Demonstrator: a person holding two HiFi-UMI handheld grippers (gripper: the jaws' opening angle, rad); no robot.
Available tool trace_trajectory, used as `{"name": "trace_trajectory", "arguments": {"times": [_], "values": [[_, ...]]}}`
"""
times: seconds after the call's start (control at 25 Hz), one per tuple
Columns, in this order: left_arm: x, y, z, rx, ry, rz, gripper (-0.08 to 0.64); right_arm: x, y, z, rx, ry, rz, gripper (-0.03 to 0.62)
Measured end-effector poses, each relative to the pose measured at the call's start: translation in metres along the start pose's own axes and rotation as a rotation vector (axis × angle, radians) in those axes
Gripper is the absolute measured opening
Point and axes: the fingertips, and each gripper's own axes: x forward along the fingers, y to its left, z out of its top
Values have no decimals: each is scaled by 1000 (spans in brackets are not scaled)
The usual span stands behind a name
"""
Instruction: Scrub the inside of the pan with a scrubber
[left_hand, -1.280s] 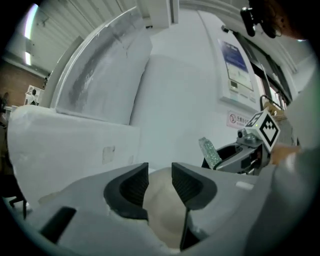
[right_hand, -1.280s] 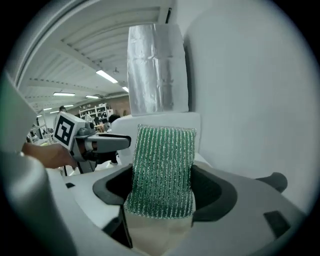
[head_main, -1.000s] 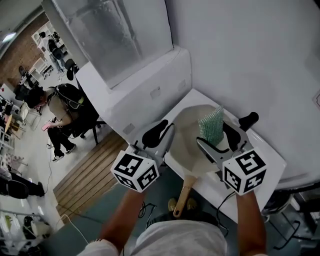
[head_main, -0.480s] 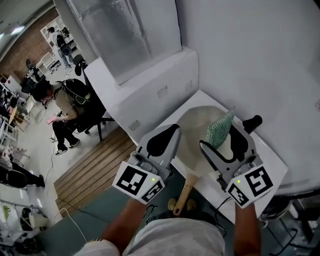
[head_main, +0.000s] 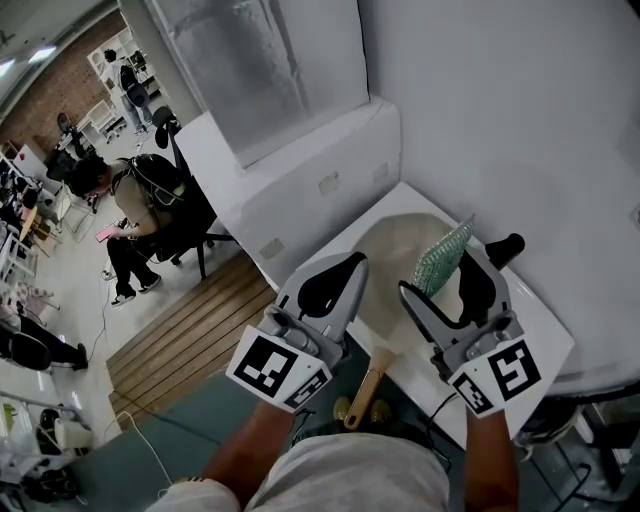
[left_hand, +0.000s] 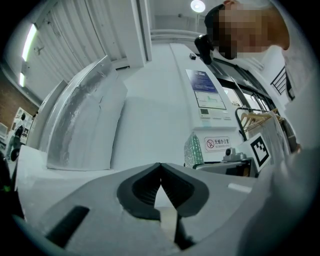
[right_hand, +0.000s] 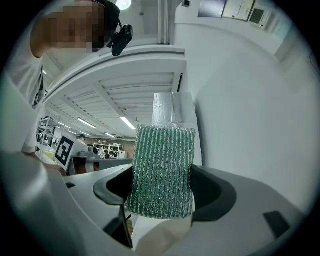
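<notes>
Here, the left claw (left_hand: 160, 167) has its jaws just closing tip to tip on nothing, while the right claw (right_hand: 162, 189) pinches the green scrubber (right_hand: 162, 160) upright. Both hover above the pan (head_main: 395, 255), which lies on the white surface (head_main: 530, 320), handle (head_main: 368, 385) toward the person.

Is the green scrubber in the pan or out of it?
Out. The right gripper is shut on the scrubber, holding it upright above the pan; only wall and ceiling show behind it.

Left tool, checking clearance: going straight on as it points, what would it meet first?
Probably the white wall; nothing else shows ahead of the left tool, though depth is unclear.
</notes>
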Motion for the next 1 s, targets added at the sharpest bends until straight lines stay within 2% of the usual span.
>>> {"name": "trace_trajectory", "arguments": {"times": [1.0], "values": [[-6, -3, 0, 4, 4, 25, 17, -3, 3, -4, -21, 29, 17, 351]]}}
